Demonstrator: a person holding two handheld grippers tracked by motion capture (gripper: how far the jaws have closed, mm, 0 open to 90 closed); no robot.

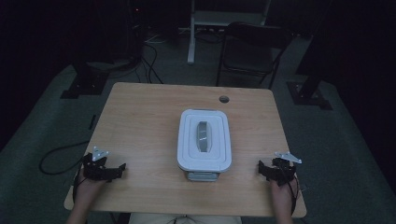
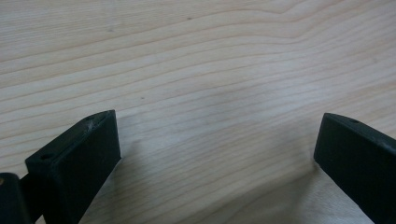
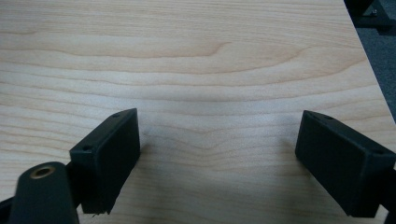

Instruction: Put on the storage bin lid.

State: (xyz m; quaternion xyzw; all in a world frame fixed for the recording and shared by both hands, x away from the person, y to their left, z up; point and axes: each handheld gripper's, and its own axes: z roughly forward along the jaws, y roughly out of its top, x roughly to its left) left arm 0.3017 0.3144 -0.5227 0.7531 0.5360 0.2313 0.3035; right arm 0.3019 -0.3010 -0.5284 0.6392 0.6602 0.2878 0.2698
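Note:
A white lidded plastic box (image 1: 204, 140) with a grey handle (image 1: 203, 136) on its lid stands in the middle of the wooden table (image 1: 140, 121). My left gripper (image 1: 114, 170) rests near the table's front left corner, well left of the box. In the left gripper view my left gripper (image 2: 217, 135) is open, its black jaws wide apart over bare wood. My right gripper (image 1: 262, 169) sits near the front right corner, to the right of the box. In the right gripper view my right gripper (image 3: 219, 133) is open too, with nothing between its jaws.
A round cable hole (image 1: 224, 99) lies in the tabletop behind the box. A dark chair (image 1: 252, 51) and a white stand (image 1: 224, 18) are beyond the table's far edge. Black cables (image 1: 56, 158) trail on the floor at the left.

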